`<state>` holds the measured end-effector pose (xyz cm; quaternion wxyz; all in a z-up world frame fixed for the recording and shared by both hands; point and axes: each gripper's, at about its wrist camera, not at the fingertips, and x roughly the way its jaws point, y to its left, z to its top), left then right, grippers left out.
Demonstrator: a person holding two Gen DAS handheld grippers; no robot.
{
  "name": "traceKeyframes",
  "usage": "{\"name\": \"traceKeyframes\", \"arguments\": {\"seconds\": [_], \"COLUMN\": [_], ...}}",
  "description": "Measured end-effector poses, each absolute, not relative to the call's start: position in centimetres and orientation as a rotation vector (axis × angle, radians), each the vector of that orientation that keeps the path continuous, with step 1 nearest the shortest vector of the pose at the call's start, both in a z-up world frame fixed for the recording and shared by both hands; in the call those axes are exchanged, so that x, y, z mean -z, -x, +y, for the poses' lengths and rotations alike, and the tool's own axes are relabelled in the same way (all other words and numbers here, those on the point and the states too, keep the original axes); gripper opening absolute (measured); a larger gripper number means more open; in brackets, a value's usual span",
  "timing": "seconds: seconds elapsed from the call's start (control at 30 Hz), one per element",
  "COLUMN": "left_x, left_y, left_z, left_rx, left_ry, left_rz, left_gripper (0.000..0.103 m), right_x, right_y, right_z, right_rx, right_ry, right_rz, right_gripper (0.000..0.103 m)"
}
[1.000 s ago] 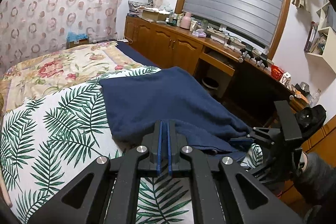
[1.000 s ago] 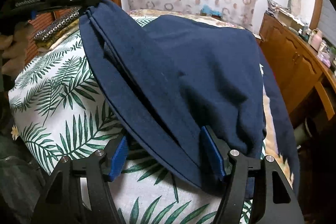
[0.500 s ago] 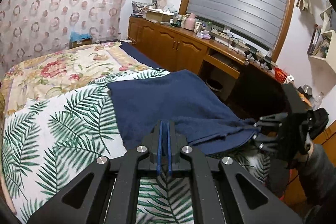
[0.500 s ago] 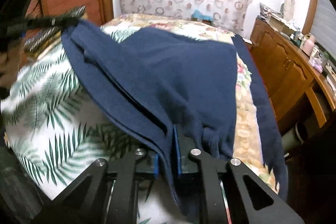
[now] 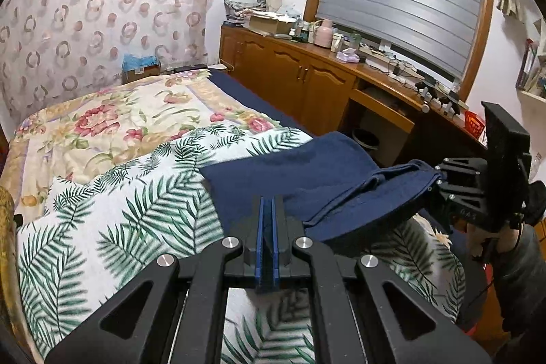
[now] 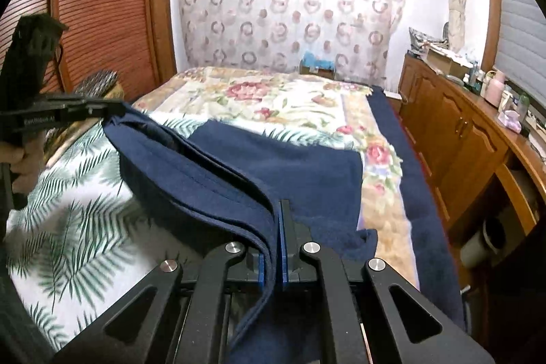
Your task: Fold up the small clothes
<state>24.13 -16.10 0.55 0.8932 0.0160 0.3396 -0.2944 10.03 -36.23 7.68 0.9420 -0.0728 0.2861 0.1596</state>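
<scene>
A dark blue garment (image 5: 307,179) lies on the bed, its near edge lifted. My left gripper (image 5: 268,248) is shut on one corner of that edge; in the right wrist view it (image 6: 102,111) pinches the cloth at far left. My right gripper (image 6: 273,248) is shut on the other corner of the garment (image 6: 273,169), whose layered hem runs between its pads. In the left wrist view the right gripper (image 5: 440,183) holds the cloth at the right, above the bed's edge. The hem hangs taut between both grippers.
The bed has a palm-leaf sheet (image 5: 119,227) near me and a floral quilt (image 5: 119,118) beyond. A wooden cabinet (image 5: 307,81) with clutter runs along the bed's right side. A wooden wardrobe (image 6: 102,5) stands at the left. A patterned curtain (image 6: 290,5) hangs behind.
My right gripper has closed on the garment's near edge and lifted it. Both grippers have raised and drawn the edge back, and the cloth has slid toward me on the bed.
</scene>
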Motion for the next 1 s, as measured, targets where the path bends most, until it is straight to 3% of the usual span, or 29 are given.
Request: {"name": "traceKeyframes", "arguments": {"seconds": [0.23,0.6,0.63,0.73,0.93,1.0], "left_x": [-0.1,4.2,4.2,3.9,3.5,3.4], "left_y": [-29.4,-33.4,-33.5,-33.3,-33.0,-32.8], "left_z": [-16.2,-16.3,-16.2,-15.7,-15.5,-16.0], "left_rx": [0.571,0.513,0.516,0.524,0.576,0.593], "left_ry": [-0.037,-0.064,-0.058,-0.029,-0.027,-0.034], "left_rz": [0.729,0.825,0.827,0.796,0.791,0.788], "left_gripper": [0.005,0.005,0.009,0.040,0.056,0.066], "right_x": [-8.7,-6.0,-6.3,-7.0,-8.2,-8.6], "right_y": [-14.2,-20.8,-21.2,-21.6,-22.0,-22.5], "right_z": [-36.0,-36.7,-37.0,-37.0,-36.0,-36.0], "right_rx": [-0.344,-0.356,-0.356,-0.352,-0.322,-0.322], "right_ry": [0.186,0.171,0.162,0.153,0.204,0.206], "right_rz": [0.552,0.674,0.678,0.690,0.687,0.681], "right_gripper": [0.006,0.006,0.006,0.010,0.016,0.019]}}
